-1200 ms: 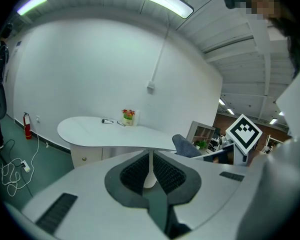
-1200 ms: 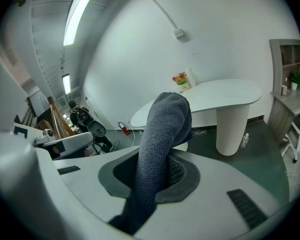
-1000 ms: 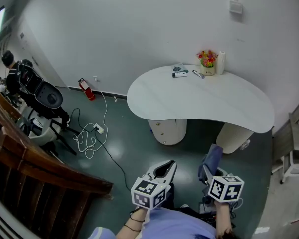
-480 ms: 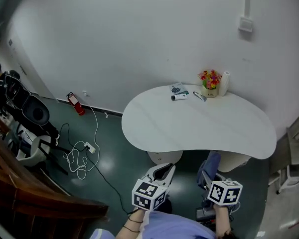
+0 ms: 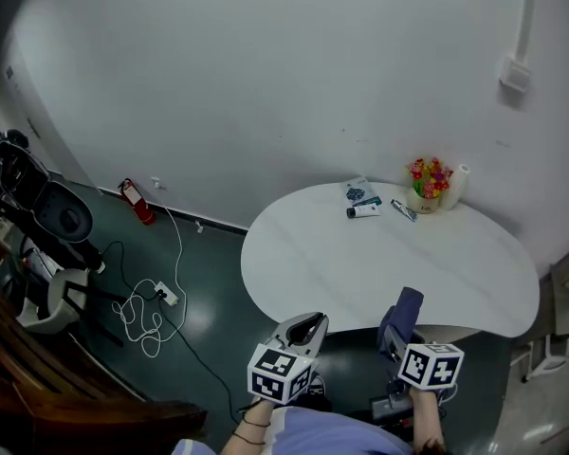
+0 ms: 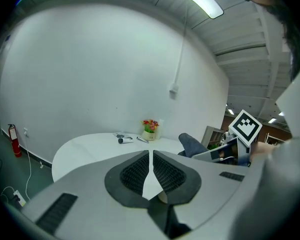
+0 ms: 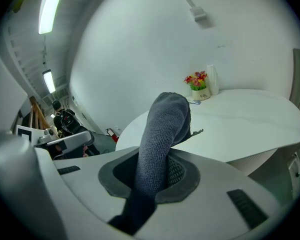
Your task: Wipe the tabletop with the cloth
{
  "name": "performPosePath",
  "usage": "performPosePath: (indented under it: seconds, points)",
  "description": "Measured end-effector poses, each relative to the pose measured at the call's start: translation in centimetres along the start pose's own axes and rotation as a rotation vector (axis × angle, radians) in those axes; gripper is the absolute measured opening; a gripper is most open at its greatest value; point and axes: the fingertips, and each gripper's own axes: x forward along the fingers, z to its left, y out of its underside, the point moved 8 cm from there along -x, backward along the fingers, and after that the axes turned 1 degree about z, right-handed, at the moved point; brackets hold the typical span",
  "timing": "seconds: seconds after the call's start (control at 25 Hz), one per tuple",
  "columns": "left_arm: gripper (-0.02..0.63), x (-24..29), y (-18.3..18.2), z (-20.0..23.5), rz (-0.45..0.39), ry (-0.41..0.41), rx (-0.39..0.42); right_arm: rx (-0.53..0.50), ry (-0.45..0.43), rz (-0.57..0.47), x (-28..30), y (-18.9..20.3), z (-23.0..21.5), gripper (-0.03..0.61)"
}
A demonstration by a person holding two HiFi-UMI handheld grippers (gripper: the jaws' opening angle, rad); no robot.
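A white kidney-shaped tabletop (image 5: 379, 263) (image 6: 85, 146) (image 7: 245, 121) stands ahead by the wall. A grey-blue cloth (image 5: 403, 313) (image 7: 162, 134) sticks up folded from my right gripper (image 5: 396, 335) (image 7: 157, 176), whose jaws are shut on it, just short of the table's near edge. The cloth also shows in the left gripper view (image 6: 192, 145). My left gripper (image 5: 306, 330) (image 6: 151, 171) is shut with nothing in it, held over the floor before the table.
At the table's far side sit a small flower pot (image 5: 425, 190), a white roll (image 5: 458, 184), a tube (image 5: 364, 210), a pen (image 5: 404, 210) and a packet (image 5: 359, 191). On the floor left lie a white cable with power strip (image 5: 156, 297), a red extinguisher (image 5: 136, 201) and chairs (image 5: 52, 211).
The view has come closer to the table, which now sits lower and nearer in the head view. Both grippers keep their pose, the cloth still held in the right one.
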Motion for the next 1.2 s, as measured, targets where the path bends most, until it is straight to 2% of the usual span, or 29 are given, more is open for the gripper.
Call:
performPosePath:
  seconds: [0.2, 0.48, 0.84, 1.04, 1.2]
  points:
    - [0.02, 0.6, -0.2, 3.0, 0.005, -0.007, -0.032, -0.02, 0.019, 0.027, 2.7, -1.6, 0.7, 0.071]
    - [0.02, 0.1, 0.2, 6.1, 0.01, -0.059, -0.075, -0.11, -0.022, 0.064, 7.1, -4.8, 3.1, 0.071]
    - [0.02, -0.2, 1.0, 10.0, 0.023, -0.19, -0.156, -0.217, -0.148, 0.088, 16.0, -11.2, 6.5, 0.071]
    - [0.02, 0.5, 0.2, 12.6, 0.021, -0.26, -0.154, -0.246, -0.214, 0.115, 22.4, -14.3, 8.5, 0.071]
    - [0.02, 1.5, -0.2, 14.4, 0.034, -0.309, -0.157, -0.27, -0.302, 0.16, 27.5, -15.7, 11.1, 0.071]
